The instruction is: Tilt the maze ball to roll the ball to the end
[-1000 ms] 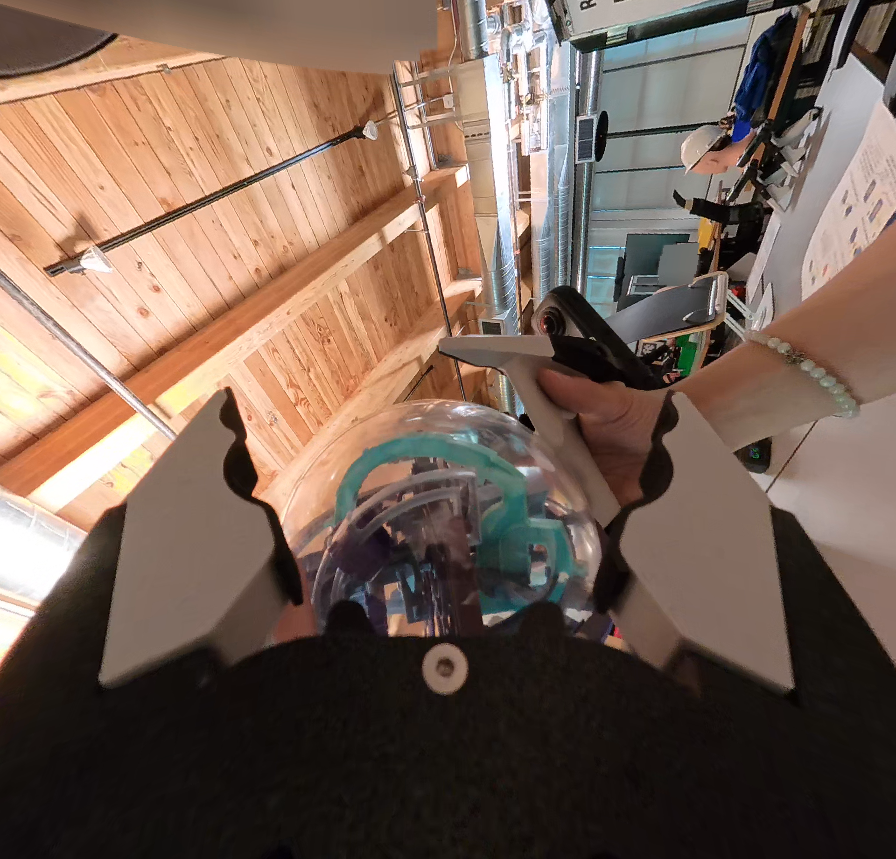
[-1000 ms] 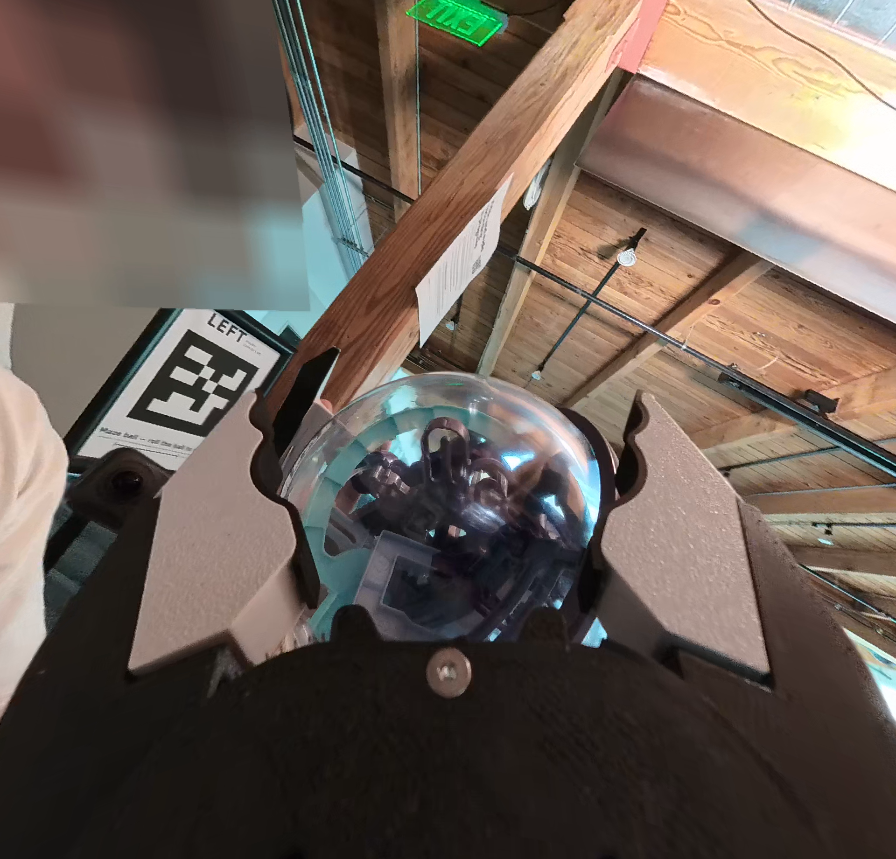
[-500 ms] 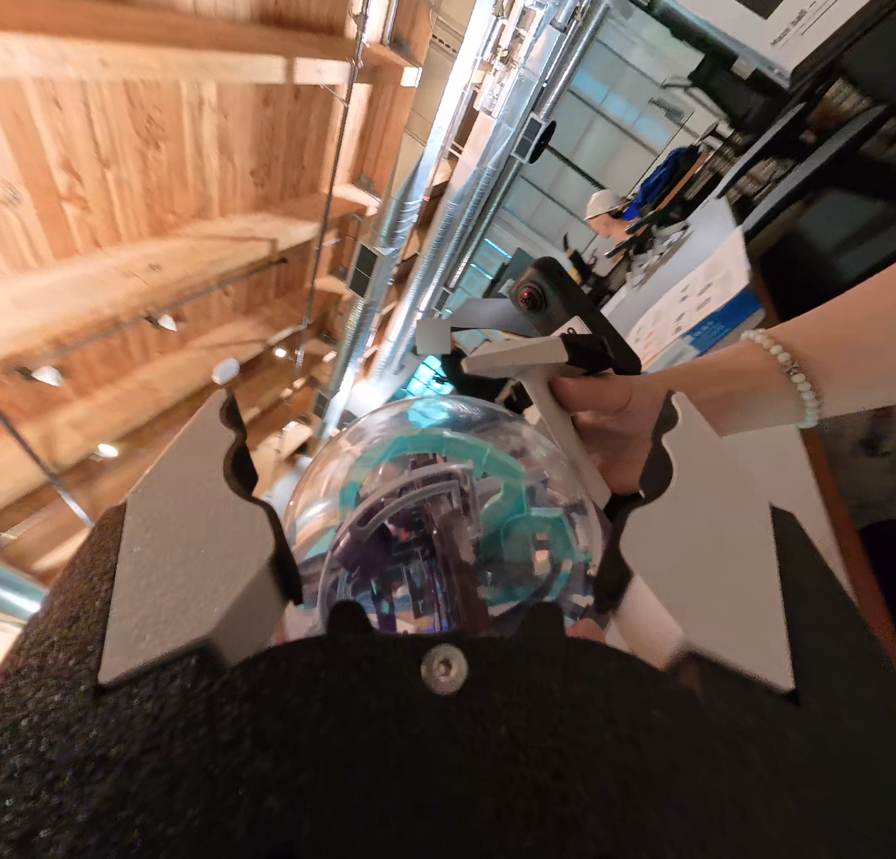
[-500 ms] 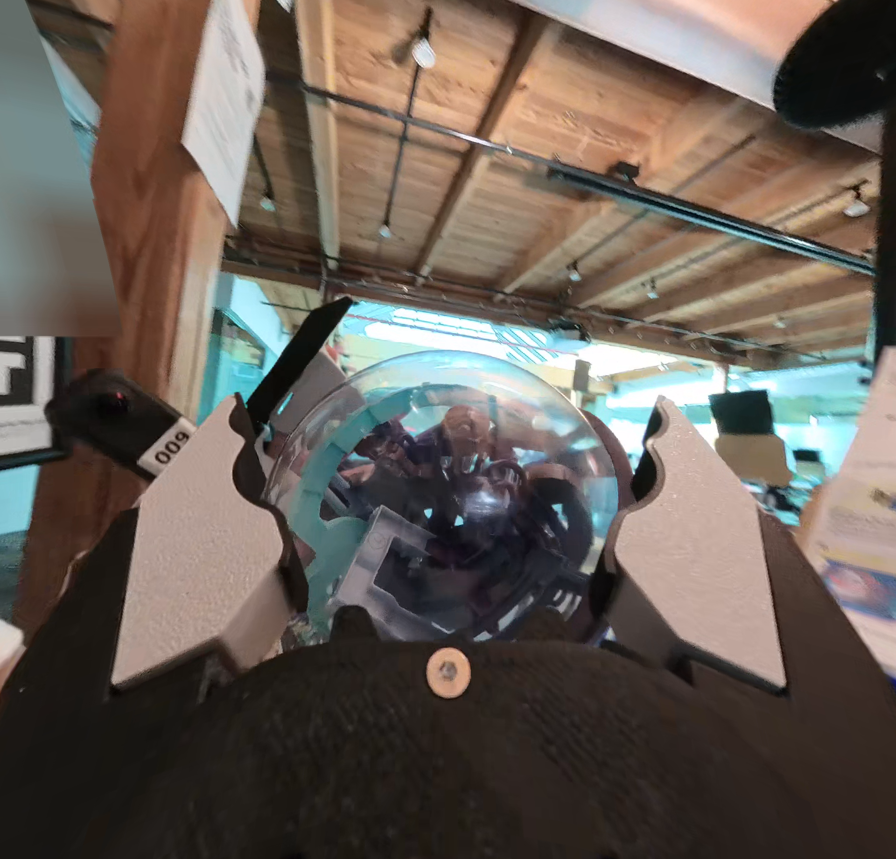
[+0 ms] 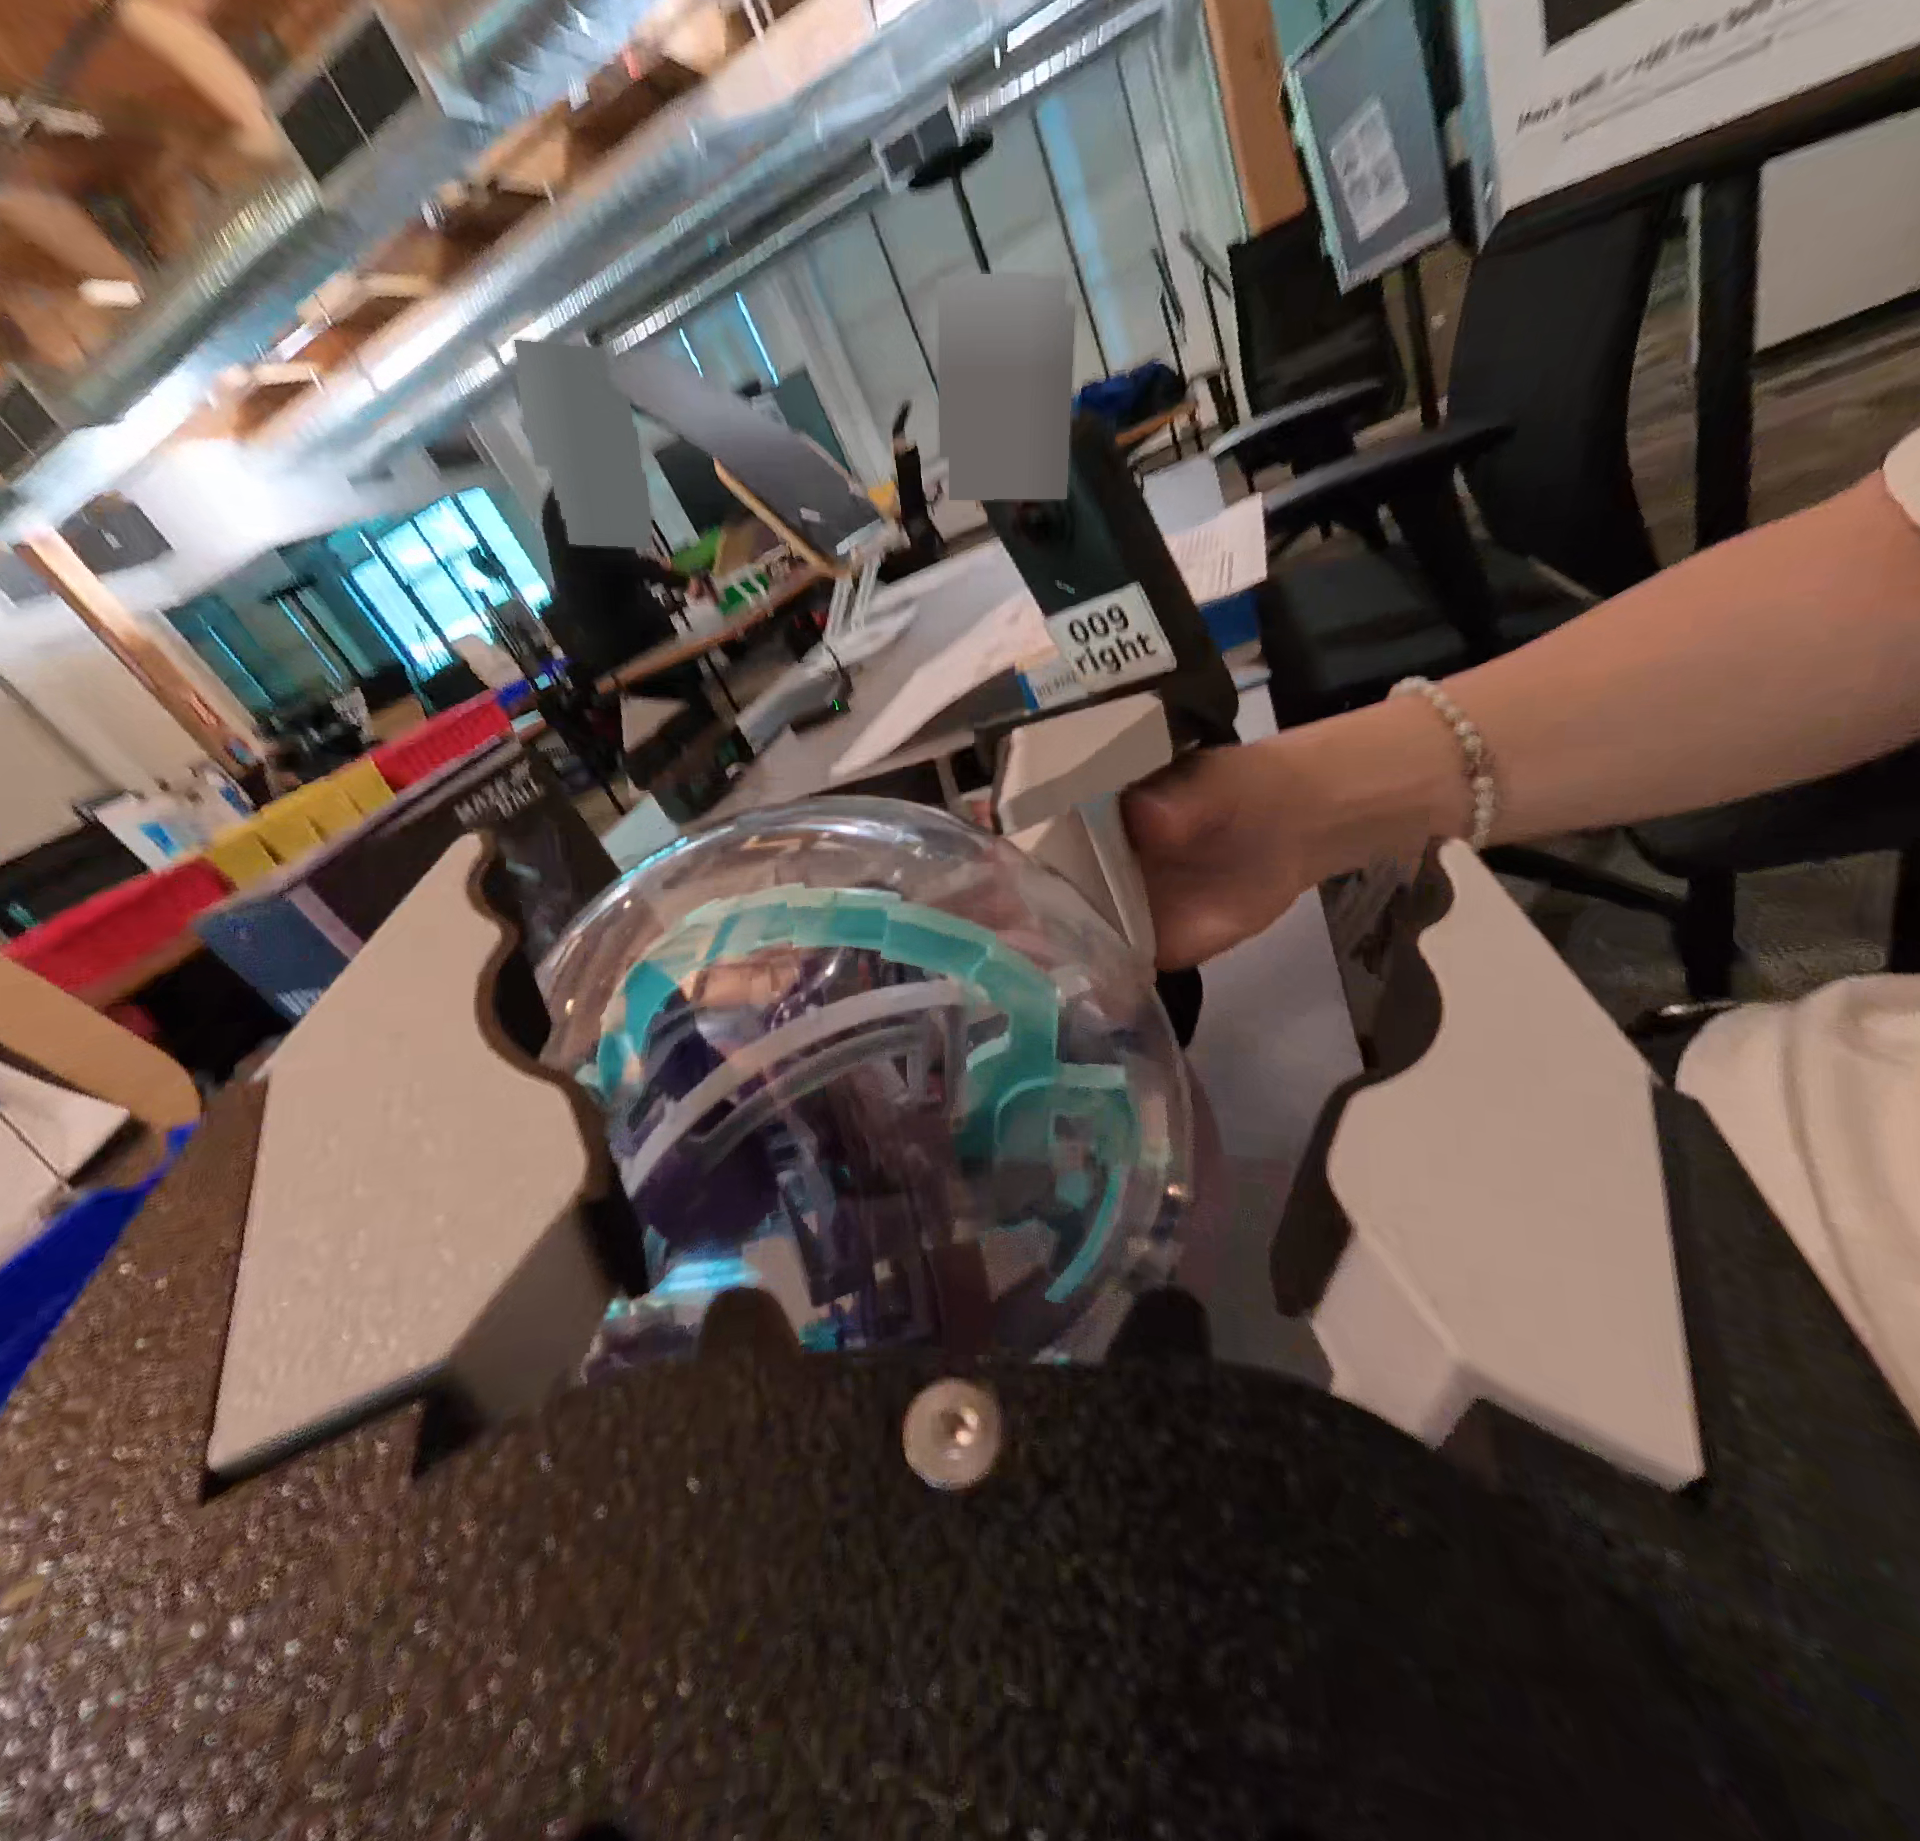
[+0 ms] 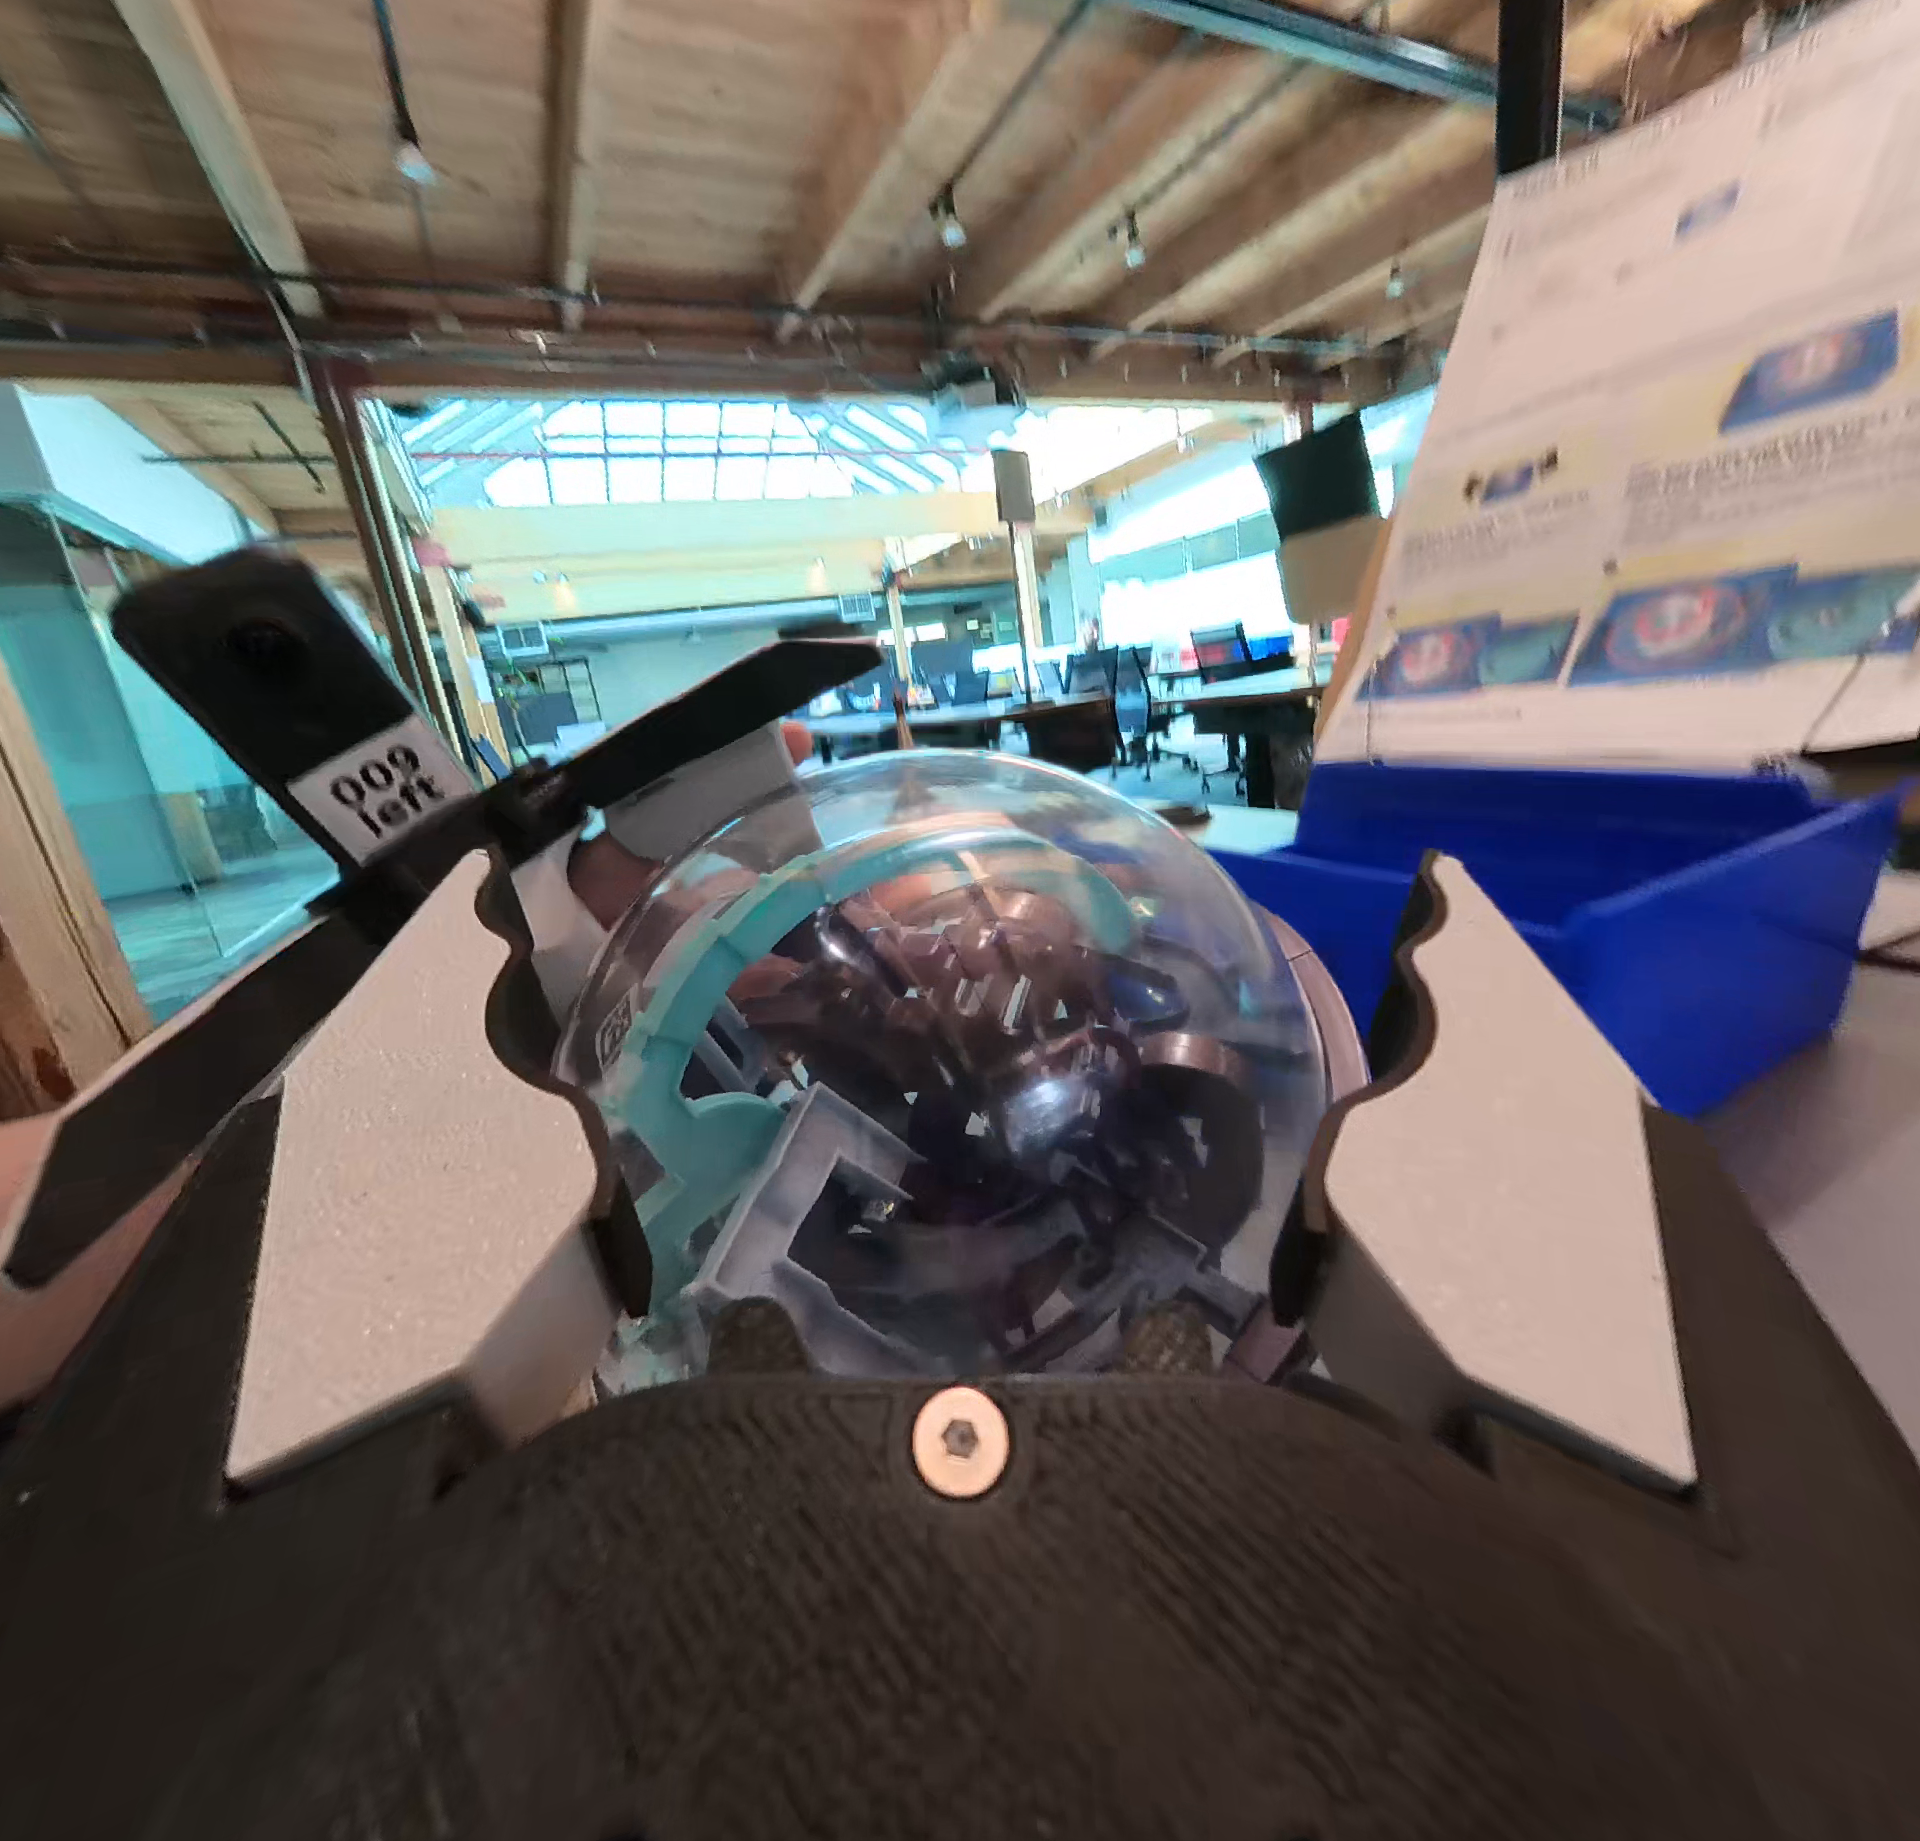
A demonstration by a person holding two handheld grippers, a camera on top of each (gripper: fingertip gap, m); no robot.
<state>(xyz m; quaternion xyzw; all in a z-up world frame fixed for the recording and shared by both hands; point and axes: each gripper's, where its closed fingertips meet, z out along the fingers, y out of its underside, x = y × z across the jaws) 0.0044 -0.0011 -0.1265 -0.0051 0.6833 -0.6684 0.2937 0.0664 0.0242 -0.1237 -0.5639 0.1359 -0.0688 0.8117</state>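
Hidden: the little rolling ball cannot be made out among the teal and purple tracks.
Maze ball (image 5: 862, 1074): off the tabletop, pinched by both tongs.
Left tongs (image 5: 935, 1085): clamped on the sphere.
Right tongs (image 6: 956, 1085): likewise clamped.
Around: blue bin (image 6: 1621, 887), blurred instruction sheet (image 6: 1683, 389), office chair (image 5: 1475, 544).

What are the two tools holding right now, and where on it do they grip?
Both hold the clear maze ball. The left tool clamps its rounded sides between its fingers; the right tool clamps it likewise from the opposite side.
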